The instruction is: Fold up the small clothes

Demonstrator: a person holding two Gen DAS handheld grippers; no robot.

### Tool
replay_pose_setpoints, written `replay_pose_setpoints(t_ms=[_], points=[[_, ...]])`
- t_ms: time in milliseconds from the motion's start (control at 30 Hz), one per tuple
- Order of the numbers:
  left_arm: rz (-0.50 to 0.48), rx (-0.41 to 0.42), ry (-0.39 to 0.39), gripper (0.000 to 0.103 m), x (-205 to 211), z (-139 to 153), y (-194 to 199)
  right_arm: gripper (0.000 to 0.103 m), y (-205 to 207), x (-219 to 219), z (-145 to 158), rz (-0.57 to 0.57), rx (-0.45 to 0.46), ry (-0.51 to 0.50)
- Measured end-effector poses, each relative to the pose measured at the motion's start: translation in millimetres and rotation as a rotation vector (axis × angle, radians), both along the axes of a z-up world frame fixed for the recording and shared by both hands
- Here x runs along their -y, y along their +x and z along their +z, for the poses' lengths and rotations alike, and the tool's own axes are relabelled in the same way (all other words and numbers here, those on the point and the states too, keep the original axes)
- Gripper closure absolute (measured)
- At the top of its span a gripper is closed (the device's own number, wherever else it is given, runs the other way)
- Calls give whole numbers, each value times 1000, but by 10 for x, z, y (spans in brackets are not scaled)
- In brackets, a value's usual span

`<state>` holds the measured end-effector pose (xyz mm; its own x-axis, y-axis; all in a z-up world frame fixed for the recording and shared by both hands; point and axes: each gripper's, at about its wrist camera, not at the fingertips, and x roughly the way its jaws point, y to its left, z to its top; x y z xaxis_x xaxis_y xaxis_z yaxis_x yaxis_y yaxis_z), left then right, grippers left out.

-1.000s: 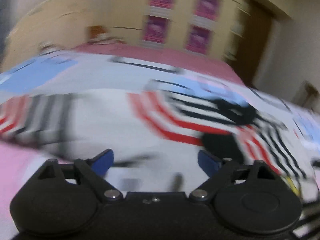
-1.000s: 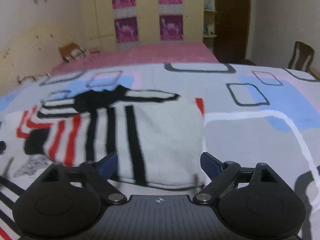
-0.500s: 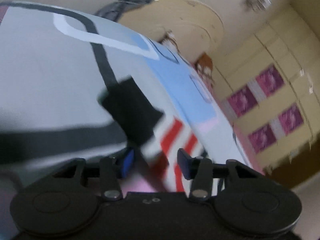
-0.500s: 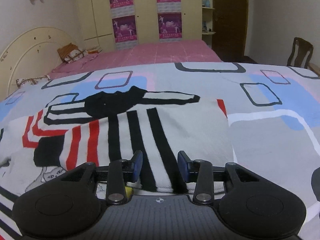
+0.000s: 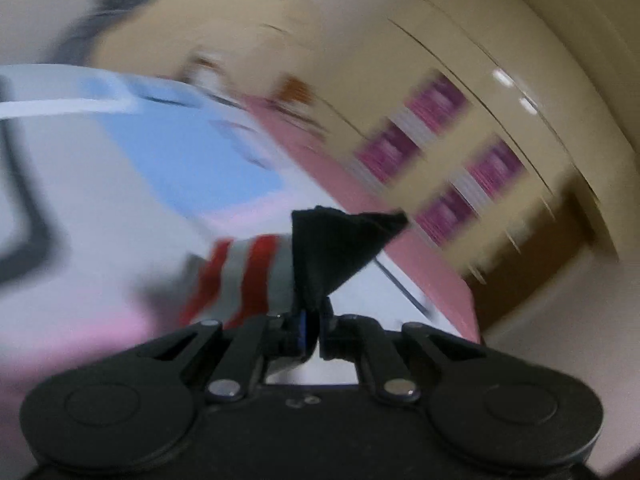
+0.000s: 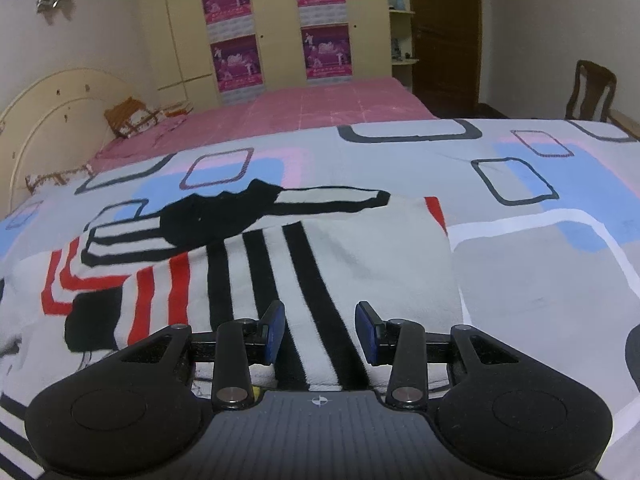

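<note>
A small white sweater [image 6: 360,256] with black and red stripes lies partly folded on the patterned bed cover [image 6: 520,208]. My right gripper [image 6: 320,328] hovers low over its near hem, jaws partly open and holding nothing. In the blurred, tilted left wrist view, my left gripper [image 5: 314,330] is shut on the black cuff [image 5: 336,248] of the red-striped sleeve [image 5: 244,276] and holds it lifted off the bed. The black cuff of a folded sleeve [image 6: 92,320] shows at the left in the right wrist view.
A pink bed [image 6: 320,108] with a cream headboard [image 6: 52,116] lies beyond the cover. Wardrobes with purple posters [image 6: 276,28] line the far wall. A dark door [image 6: 444,32] and a wooden chair [image 6: 592,88] stand at the right.
My left gripper has closed on the sleeve's black cuff and lifted it while swinging. My right gripper narrowed, then reopened partway, staying over the sweater's hem.
</note>
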<state>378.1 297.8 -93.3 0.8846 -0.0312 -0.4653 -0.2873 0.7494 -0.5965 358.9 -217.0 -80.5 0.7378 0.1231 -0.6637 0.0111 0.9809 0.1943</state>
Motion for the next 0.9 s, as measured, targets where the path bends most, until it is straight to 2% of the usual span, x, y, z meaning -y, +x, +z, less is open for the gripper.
replay_pose_setpoints(t_ms=[67,167,333,467,567,667,700,733,767,800,833,900], points=[[-115,-8,48,98,459,76,161,63,-10,30,13,-2,5,9],[-267,-46,162,98,1214,69,378,63,-30,85,35,-3,12,24],[-461,-91,299,97,2152,-11,558,63,-73,250,64,-24,20,61],[-568,-126,397,98,2752,-103,648,63,-110,416,55,-44,17,93],[-632,-162,457,98,3054,-197,727,63,-135,530,35,-36,0,128],[-712,-207,476,94,3226,-347,781,63,-145,639,12,-28,-21,184],[-736,-215,477,87,3284,-377,754,63,-141,671,6,-33,-31,199],[-747,-213,483,74,3328,-404,735,55,-137,707,2,-39,-39,215],[-759,-194,476,66,3347,-410,707,42,-139,726,2,-40,-41,229],[-776,-177,457,47,3346,-403,673,22,-143,736,11,-42,-33,240],[-789,-160,445,37,3347,-381,635,21,-147,735,27,-37,-20,251],[-761,-127,473,39,3278,-283,499,21,-111,699,44,-7,-23,273]])
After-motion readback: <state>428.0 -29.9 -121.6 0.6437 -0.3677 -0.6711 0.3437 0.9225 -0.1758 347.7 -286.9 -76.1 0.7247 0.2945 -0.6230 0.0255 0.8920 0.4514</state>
